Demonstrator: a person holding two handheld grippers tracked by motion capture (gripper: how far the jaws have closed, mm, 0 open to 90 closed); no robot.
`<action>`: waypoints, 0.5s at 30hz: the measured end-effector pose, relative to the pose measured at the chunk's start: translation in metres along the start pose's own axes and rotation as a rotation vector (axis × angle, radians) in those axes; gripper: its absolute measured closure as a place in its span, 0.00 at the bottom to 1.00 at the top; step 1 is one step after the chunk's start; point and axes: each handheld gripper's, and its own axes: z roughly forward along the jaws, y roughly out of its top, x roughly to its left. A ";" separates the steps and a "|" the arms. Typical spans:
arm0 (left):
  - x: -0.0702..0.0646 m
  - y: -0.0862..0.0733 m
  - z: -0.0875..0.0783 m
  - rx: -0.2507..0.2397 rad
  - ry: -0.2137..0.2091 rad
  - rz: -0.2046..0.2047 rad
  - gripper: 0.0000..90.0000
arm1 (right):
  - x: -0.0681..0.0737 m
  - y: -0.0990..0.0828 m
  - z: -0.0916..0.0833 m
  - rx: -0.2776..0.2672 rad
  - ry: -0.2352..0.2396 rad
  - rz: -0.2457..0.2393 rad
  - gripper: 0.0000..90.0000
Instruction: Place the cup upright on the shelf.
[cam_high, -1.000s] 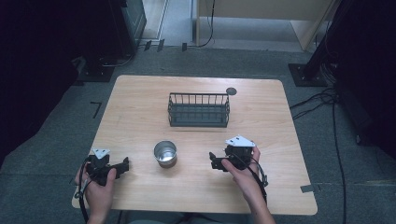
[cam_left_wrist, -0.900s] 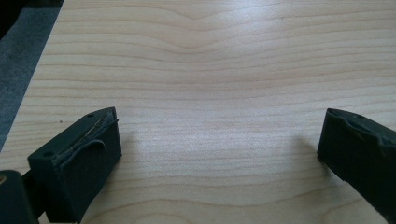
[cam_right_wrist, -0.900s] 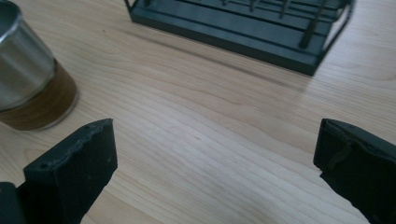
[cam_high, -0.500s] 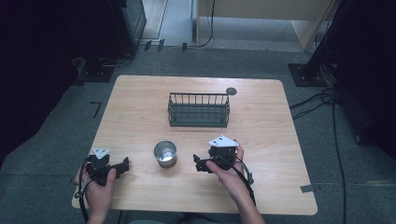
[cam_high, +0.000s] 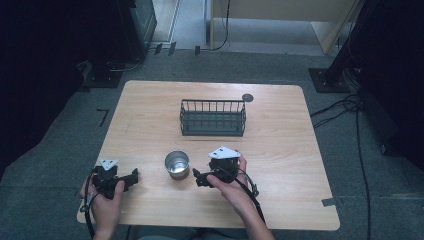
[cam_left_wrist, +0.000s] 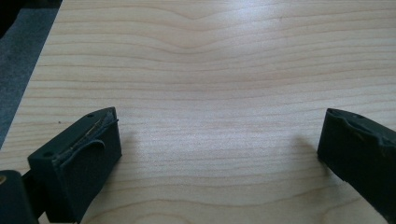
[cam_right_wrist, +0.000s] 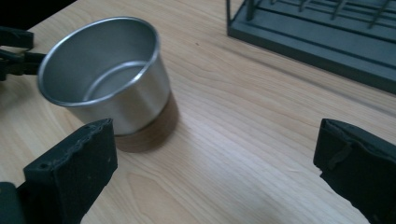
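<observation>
From above, I see 1 wooden counter (cam_high: 280, 165) carrying 3 things: 1 metal cup (cam_high: 177, 164), 1 dark wire basket (cam_high: 213, 118) and 1 small dark disc (cam_high: 247, 97). The cup stands upright near the front edge, between my 2 hands. The basket sits behind it toward the middle of the counter, well apart from the cup, and the disc lies just beyond the basket's right rear corner. My left gripper (cam_high: 131, 176) rests near the front left corner, pointing toward the cup. My right gripper (cam_high: 197, 177) sits just beside the cup on its right, also aimed at it, with a grey plate on top.

In the left gripper view, my 2 fingers (cam_left_wrist: 79, 161) stand wide apart over bare counter (cam_left_wrist: 210, 93), nothing between them.

In the right gripper view, my 2 fingers (cam_right_wrist: 74, 170) are also spread wide. The 1 cup (cam_right_wrist: 107, 77) is empty and upright, standing ahead of the left finger and not between the 2; I cannot tell whether that finger touches it. The basket (cam_right_wrist: 317, 32) lies farther off at upper right, and its slatted floor looks empty.
</observation>
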 end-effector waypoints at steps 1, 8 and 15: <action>0.000 0.000 0.000 0.000 0.000 0.000 0.00 | 0.004 0.000 0.002 0.002 0.015 -0.003 0.00; 0.000 0.000 0.000 0.000 0.000 0.000 0.00 | 0.017 0.003 0.010 -0.004 0.064 -0.013 0.00; 0.000 0.000 0.000 0.000 -0.004 0.005 0.00 | 0.029 0.006 0.021 -0.003 0.077 -0.025 0.00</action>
